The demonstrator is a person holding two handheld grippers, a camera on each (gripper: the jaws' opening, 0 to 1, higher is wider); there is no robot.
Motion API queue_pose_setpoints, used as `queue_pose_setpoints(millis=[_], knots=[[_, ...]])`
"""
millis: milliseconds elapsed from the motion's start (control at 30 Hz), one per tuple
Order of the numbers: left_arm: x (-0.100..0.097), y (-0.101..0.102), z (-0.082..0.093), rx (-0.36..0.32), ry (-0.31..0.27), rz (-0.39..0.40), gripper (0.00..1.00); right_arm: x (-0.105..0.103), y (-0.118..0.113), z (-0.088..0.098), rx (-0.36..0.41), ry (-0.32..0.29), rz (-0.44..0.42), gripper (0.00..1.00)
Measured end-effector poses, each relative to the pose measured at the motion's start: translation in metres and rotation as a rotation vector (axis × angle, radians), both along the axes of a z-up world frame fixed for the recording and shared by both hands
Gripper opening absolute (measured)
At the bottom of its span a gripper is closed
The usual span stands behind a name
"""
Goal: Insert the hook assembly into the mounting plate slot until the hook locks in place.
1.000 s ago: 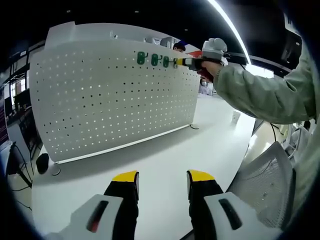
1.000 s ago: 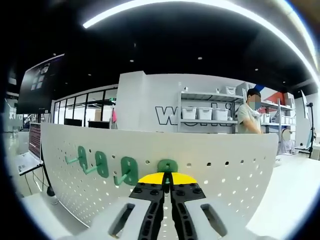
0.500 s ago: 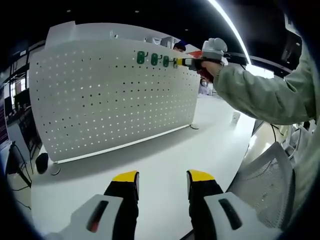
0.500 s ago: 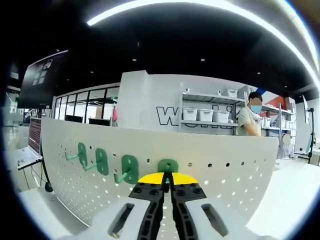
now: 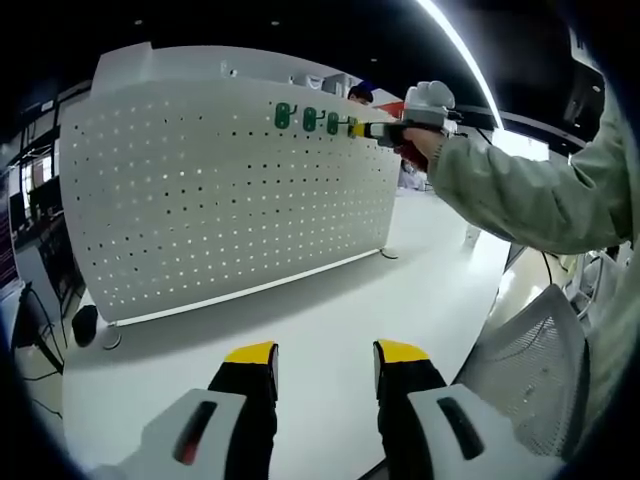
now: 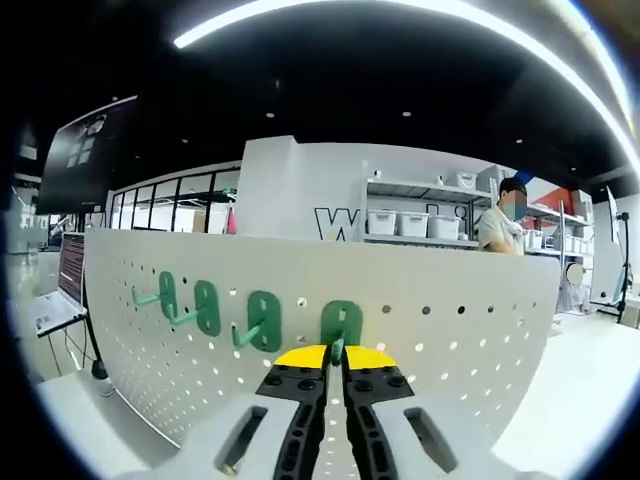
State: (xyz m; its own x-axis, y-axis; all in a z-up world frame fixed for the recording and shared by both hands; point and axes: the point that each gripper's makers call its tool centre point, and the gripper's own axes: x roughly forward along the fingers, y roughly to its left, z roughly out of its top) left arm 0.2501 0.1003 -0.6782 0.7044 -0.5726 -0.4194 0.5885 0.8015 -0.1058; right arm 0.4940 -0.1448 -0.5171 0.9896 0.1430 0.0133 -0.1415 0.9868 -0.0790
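**Fourth green hook held at pegboard top row by right gripper; left gripper idle over counter**

Right gripper view: right gripper [image 6: 335, 352] has its yellow-tipped jaws pressed nearly together on the prong of a green hook [image 6: 341, 322]; the hook's oval backplate lies against the face of the white perforated mounting plate [image 6: 450, 330], in the top row of holes; cannot tell from this view whether it is fully seated. Three other green hooks [image 6: 263, 321] hang in the same row to the left of it, prongs pointing out from the plate; the held one is the rightmost of the four. Behind the plate: shelving [image 6: 410, 228] with white bins; a person [image 6: 503, 222] standing by it.

Left gripper view: left gripper [image 5: 326, 362] hangs low over the white counter [image 5: 330, 310], jaws wide apart with nothing between them, well apart from the plate. The mounting plate [image 5: 200, 200] stands upright on the counter on round feet; green hooks [image 5: 308, 120] show near its upper edge. The right gripper [image 5: 368, 129] comes in from the right, tip at the end of the hook row, carried by a hand [image 5: 420, 143] in a pale green sleeve [image 5: 520, 195]. A mesh chair back [image 5: 530, 360] sits at lower right, beside the counter edge.
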Motion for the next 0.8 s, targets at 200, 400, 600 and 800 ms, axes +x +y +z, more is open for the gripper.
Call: queue_pose_setpoints(millis=[200,400,600,800], knots=[[0.0,-0.001,0.001,-0.002,-0.002,-0.001,0.4,-0.005,0.0,-0.001,0.004,0.003,-0.004,0.07],[-0.002,-0.001,0.002,-0.003,-0.002,-0.003,0.39,-0.01,-0.002,-0.003,0.005,0.002,-0.008,0.11],[-0.004,-0.002,0.003,-0.003,-0.004,-0.009,0.39,-0.015,-0.003,-0.005,0.009,0.006,-0.012,0.15],[-0.007,-0.001,0.005,-0.005,-0.008,-0.01,0.39,-0.022,-0.004,-0.006,0.001,0.006,-0.016,0.2]])
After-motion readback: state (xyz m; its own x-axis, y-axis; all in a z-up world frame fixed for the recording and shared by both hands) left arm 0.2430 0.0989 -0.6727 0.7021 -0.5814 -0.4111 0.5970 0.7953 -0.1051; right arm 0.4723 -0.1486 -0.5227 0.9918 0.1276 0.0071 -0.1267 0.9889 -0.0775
